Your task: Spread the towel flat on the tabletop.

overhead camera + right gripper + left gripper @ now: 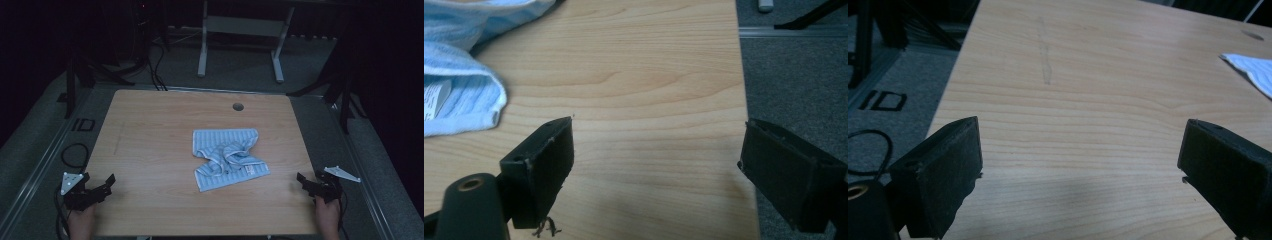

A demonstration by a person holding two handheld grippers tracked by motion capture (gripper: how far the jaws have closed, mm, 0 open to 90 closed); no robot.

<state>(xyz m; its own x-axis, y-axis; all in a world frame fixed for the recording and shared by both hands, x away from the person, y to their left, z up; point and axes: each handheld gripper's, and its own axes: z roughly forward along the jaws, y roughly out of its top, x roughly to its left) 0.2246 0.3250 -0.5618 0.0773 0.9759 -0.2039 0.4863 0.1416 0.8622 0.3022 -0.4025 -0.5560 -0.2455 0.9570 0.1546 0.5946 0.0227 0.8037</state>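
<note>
Blue striped towel point(229, 157) crumpled mid-table, between left tongs point(102, 187) and right tongs point(306, 183), well apart; both tongs gape, empty.

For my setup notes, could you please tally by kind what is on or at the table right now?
Light blue striped towel, crumpled near the middle of the table: 1
Hand-held grippers, left and right, both open and holding nothing, at the near corners: 2
Total: 3
</note>
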